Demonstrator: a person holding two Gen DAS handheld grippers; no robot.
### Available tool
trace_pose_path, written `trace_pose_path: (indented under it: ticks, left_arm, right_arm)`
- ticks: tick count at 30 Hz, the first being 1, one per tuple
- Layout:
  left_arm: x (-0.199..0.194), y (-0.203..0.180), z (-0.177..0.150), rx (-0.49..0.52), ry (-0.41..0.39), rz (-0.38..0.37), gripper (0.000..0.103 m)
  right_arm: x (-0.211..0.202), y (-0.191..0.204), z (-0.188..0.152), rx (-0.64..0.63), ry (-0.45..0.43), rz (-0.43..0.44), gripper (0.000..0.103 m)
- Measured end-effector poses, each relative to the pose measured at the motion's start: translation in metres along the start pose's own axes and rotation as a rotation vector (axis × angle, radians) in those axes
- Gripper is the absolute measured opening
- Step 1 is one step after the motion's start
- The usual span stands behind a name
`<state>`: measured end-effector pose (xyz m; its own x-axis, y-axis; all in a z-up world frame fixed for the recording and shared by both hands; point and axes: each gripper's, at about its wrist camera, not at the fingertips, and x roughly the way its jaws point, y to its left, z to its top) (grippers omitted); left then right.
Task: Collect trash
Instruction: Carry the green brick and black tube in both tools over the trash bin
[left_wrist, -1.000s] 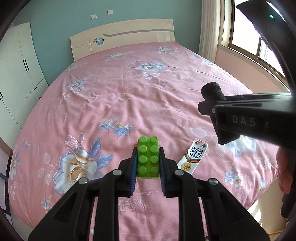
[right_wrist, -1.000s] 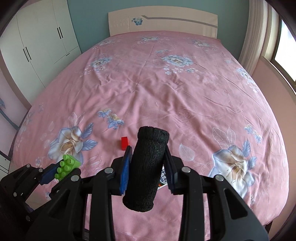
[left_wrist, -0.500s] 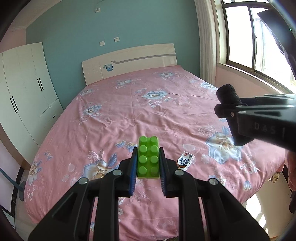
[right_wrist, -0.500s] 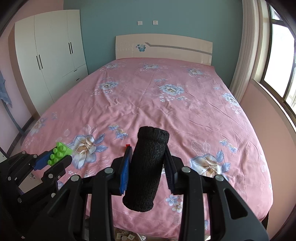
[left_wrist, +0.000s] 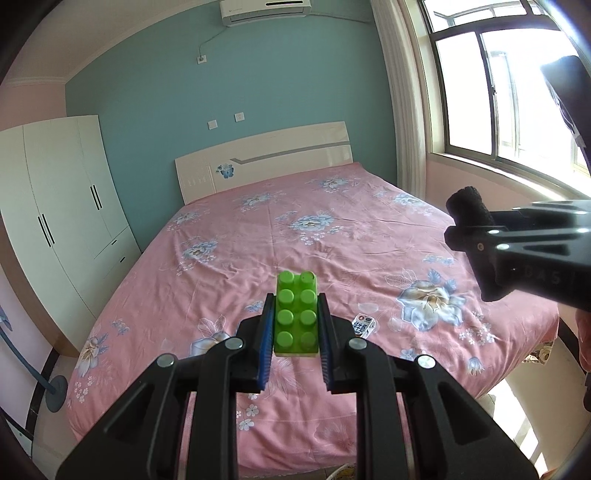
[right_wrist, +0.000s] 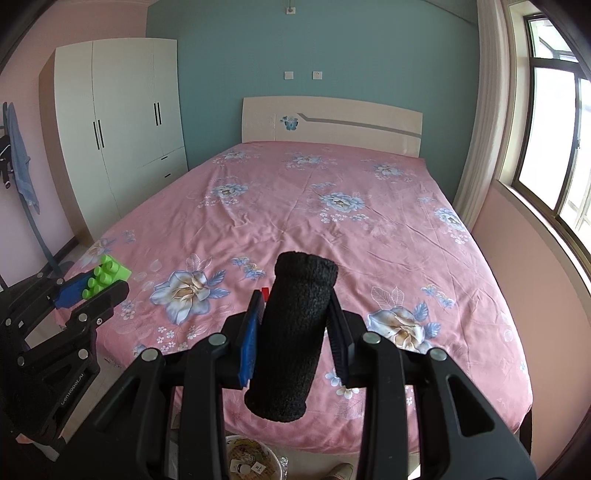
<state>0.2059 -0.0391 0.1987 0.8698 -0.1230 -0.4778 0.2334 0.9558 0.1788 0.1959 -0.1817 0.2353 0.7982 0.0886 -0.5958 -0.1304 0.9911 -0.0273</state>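
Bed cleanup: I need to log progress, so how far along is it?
Midway. In hand: left gripper clamps a green block; right gripper clamps a black sleeve. Left: a small carton on the bed. A bin sits below.

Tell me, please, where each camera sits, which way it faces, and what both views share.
Left wrist: sits behind the left gripper, facing the bed and headboard; it grips a green brick; the right gripper enters at right.
Right wrist: behind the right gripper, gripping a black sock; left gripper at left.
Shared: bed, wardrobe, window, both held items.
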Motion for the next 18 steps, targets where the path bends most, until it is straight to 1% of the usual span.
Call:
trace_pose_path:
  ticks: [4, 8, 12, 18]
  left_arm:
    - [-0.025, -0.004, -0.006, 0.012, -0.039, 0.013, 0.024]
    - [-0.042, -0.01, -0.013, 0.031, -0.065, 0.028, 0.024]
    - [-0.053, -0.017, -0.022, 0.05, -0.084, 0.03, 0.024]
    - [-0.061, -0.023, -0.041, 0.066, -0.087, 0.025, 0.024]
  right_arm:
    - [-0.022, 0.002, -0.014, -0.021, -0.019, 0.003, 0.035]
    - [-0.038, 0.004, -0.029, -0.04, -0.03, 0.013, 0.035]
    - [-0.052, 0.008, -0.048, -0.076, -0.043, 0.014, 0.035]
    - [-0.06, 0.019, -0.079, -0.138, -0.041, 0.023, 0.035]
